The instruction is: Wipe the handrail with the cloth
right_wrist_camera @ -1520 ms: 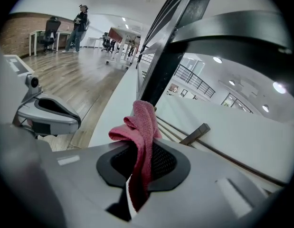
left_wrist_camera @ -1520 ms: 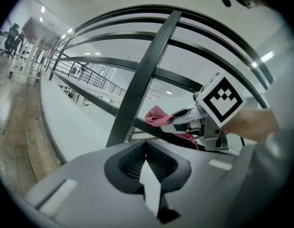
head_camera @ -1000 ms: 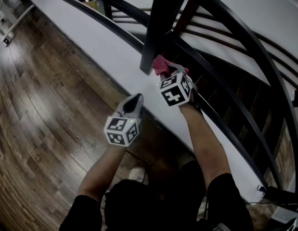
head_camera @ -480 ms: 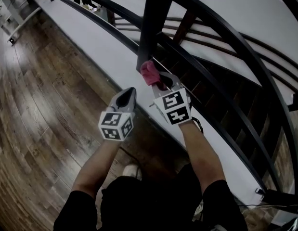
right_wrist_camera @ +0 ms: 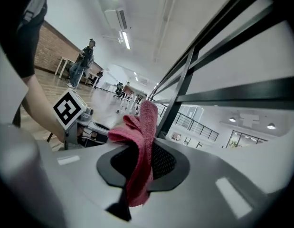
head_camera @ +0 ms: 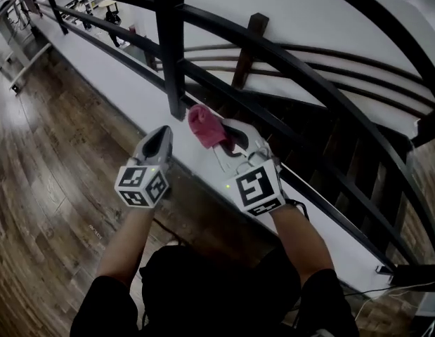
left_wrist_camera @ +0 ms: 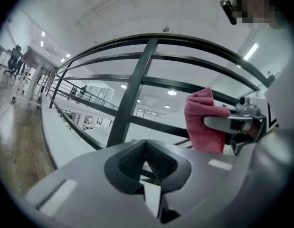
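At frame centre, your right hand-held gripper (head_camera: 225,139) is clamped on the pink cloth (head_camera: 204,126), just short of the handrail (head_camera: 301,65), which runs from upper left to lower right. Your left hand-held gripper (head_camera: 157,142), jaws together and empty, lies farther from the handrail.

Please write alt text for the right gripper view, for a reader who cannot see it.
The right tool is shut on a pink cloth that stands up between its jaws. Beyond it, black railing bars cross the view.
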`<state>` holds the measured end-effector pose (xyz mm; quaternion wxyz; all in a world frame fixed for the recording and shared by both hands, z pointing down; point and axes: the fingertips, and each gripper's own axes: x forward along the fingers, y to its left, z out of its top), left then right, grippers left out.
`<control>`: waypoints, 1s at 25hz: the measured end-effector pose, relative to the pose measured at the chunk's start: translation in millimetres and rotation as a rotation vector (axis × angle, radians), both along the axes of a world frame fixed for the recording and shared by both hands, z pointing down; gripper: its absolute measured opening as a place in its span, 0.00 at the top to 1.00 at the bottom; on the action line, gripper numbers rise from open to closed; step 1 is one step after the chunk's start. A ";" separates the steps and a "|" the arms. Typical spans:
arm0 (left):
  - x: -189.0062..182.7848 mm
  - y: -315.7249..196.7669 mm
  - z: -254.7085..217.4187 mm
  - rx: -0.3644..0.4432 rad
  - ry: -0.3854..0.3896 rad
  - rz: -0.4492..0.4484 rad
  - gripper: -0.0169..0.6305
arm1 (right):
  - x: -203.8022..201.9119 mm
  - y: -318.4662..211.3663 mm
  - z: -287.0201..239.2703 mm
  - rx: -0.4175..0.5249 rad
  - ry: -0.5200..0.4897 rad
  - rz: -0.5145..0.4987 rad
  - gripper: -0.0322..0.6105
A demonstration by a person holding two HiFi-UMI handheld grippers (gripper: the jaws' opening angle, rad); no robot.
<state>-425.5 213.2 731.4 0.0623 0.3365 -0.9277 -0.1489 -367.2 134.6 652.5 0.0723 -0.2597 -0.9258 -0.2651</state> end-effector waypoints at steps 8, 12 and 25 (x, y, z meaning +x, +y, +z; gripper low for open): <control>44.4 -24.0 -121.8 -0.123 -0.089 0.011 0.97 | 63.5 -26.9 -118.5 -0.146 -0.078 -0.088 0.87; 56.8 -9.9 -205.4 -0.126 -0.058 -0.005 0.97 | 77.6 -17.1 -180.4 -0.258 0.003 -0.095 0.87; 57.6 65.5 -457.8 -0.058 0.013 0.060 0.97 | 77.2 26.2 -421.2 -0.351 0.136 -0.086 0.87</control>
